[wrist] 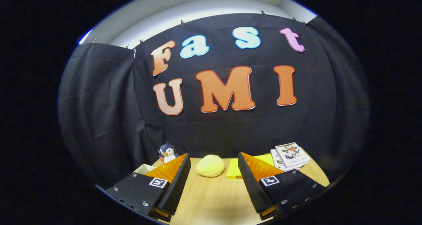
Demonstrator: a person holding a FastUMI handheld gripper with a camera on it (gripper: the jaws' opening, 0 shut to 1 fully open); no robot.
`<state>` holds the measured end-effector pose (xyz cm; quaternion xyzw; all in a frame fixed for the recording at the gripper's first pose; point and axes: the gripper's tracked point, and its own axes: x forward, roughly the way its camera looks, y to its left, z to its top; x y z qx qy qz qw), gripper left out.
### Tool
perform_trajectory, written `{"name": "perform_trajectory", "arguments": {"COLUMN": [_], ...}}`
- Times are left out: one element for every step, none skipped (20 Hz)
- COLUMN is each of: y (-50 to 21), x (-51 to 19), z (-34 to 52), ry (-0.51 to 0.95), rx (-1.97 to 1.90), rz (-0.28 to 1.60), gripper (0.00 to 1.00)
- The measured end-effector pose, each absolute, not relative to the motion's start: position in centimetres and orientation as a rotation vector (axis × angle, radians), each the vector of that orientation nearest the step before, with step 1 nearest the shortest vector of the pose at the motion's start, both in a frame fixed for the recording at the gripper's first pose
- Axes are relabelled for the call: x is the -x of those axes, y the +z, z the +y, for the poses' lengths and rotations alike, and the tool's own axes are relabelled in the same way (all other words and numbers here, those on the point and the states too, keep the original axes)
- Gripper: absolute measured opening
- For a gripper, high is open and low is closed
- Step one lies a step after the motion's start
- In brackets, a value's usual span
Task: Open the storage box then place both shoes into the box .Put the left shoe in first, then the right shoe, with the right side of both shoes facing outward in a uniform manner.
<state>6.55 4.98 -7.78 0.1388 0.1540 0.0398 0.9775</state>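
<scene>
Gripper [214,185]: fingers standing wide apart, holding nothing, hovering over bare bench [211,198]. Box and shoes: whereabouts not discernible. Advice: tilting downward to find the box lid before closing in.

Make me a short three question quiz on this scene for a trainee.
1. True or false: the tongs are shut on the yellow bun.
2. Which toy stands beyond the left finger? A) penguin B) bear C) duck
3. Fill in: the booklets lie beside the yellow ____.

Key: 1. False, the tongs are open and the bun lies on the table just ahead of them. 2. A. 3. Book.
</scene>
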Motion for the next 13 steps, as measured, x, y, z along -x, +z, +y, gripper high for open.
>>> {"name": "perform_trajectory", "arguments": {"y": [-6.9, -5.9, -4.8, -4.0, -3.5, -3.2, -2.7, -2.3, -2.0, -2.0, -1.8, -1.5, -1.3], "x": [-6.2, -5.9, -5.6, -5.1, -4.7, -4.2, -4.0, -3.6, -3.3, -3.0, -2.6, -2.4, -2.1], "z": [3.4, 2.1, 0.7, -0.5, -1.6, -2.4, -3.0, -3.6, -4.3, -4.8, -5.0, -5.0, -5.1], "ry": [0.062, 0.049, 0.034, 0.025, 0.015, 0.009, 0.003, 0.001, -0.006, -0.008, -0.005, 0.001, -0.001], "rx": [-0.278, -0.275, -0.269, -0.261, -0.249, -0.24, -0.235, -0.229, -0.22, -0.211, -0.205, -0.204, -0.204], "rz": [0.277, 0.241, 0.206, 0.171, 0.143, 0.12, 0.097, 0.071, 0.055, 0.042, 0.033, 0.023, 0.01], "gripper": [0.88, 0.89, 0.9, 0.9, 0.9, 0.9, 0.9, 0.9, 0.9, 0.9, 0.9, 0.9, 0.9]}}
